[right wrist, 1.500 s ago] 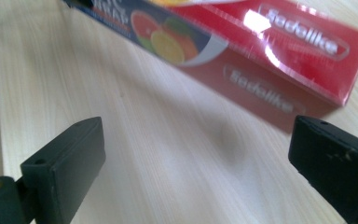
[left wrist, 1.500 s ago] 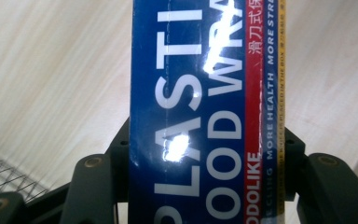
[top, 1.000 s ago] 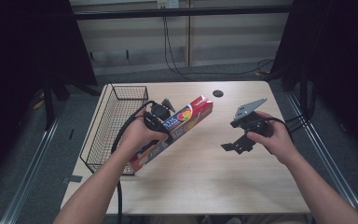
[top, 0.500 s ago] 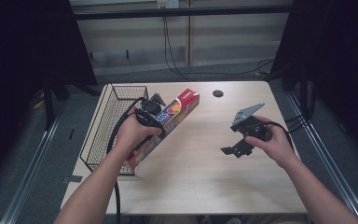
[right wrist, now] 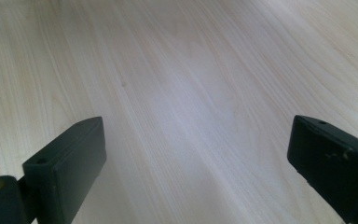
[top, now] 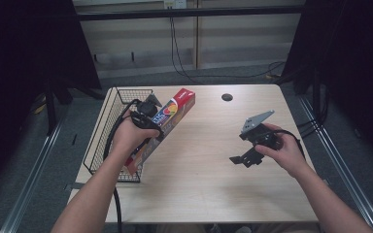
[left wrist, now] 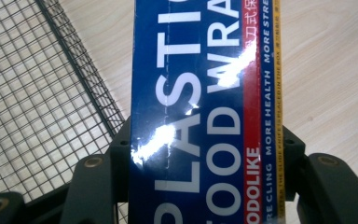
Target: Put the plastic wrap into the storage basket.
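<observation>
Since a second ago the left tongs (top: 148, 119) have carried the plastic wrap box (top: 162, 124) toward nine o'clock, so that the box's near end now hangs over the wire basket (top: 102, 145) instead of over bare wood, while its red far end points to about one o'clock above the bench (top: 209, 165). The right tongs (top: 245, 158) sit much where they were, at about three o'clock on the bench, well apart from the box. The left tongs are clamped on the box across its width: in the left gripper view a black jaw presses on each long side of the plastic wrap box (left wrist: 205, 112), with the basket's mesh (left wrist: 37, 102) at nine o'clock below it. In that view the blue face reads "PLASTIC" and "FOOD WRAP" in large white letters; a red strip beside them carries "FOODLIKE", cut off at the bottom, and some Chinese characters, and small white print along the edge reads "MORE CLING MORE HEALTH". In the right gripper view the right tongs (right wrist: 196, 154) stand wide apart with nothing between them, over pale wood grain.
</observation>
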### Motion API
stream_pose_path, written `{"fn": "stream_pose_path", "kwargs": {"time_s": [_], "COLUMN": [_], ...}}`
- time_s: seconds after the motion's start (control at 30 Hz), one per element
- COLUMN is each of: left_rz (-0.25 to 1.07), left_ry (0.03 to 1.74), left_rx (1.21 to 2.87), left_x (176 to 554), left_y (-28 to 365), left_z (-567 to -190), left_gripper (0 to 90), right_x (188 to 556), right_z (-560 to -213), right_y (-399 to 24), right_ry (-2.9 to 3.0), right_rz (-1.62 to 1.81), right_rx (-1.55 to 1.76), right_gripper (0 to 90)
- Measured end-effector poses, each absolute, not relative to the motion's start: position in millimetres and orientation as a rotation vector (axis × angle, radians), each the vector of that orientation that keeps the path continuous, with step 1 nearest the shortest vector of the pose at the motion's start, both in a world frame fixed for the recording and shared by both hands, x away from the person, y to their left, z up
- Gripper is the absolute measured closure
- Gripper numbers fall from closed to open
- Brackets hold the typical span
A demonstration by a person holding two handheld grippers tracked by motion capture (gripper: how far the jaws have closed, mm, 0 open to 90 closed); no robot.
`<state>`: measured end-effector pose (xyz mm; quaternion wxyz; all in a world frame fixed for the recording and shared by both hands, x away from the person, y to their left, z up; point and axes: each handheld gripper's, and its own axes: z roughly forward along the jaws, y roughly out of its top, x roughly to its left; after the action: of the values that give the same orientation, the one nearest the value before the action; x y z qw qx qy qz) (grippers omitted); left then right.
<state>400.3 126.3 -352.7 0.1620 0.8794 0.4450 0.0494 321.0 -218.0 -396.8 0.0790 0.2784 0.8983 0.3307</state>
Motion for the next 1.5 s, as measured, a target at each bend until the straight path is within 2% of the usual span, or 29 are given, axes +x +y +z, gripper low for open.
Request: {"fn": "stream_pose_path", "kwargs": {"time_s": [1.5], "left_rz": [0.204], "left_ry": [1.583], "left_rx": [2.347], "left_x": [406.0], "left_y": [179.6], "left_z": [-351.9], "left_gripper": [43.5], "right_x": [309.8], "right_z": [-412.6], "right_y": [-213.7], "right_ry": [2.676], "right_rz": [0.978], "right_rx": [0.853], "right_gripper": [5.3]}}
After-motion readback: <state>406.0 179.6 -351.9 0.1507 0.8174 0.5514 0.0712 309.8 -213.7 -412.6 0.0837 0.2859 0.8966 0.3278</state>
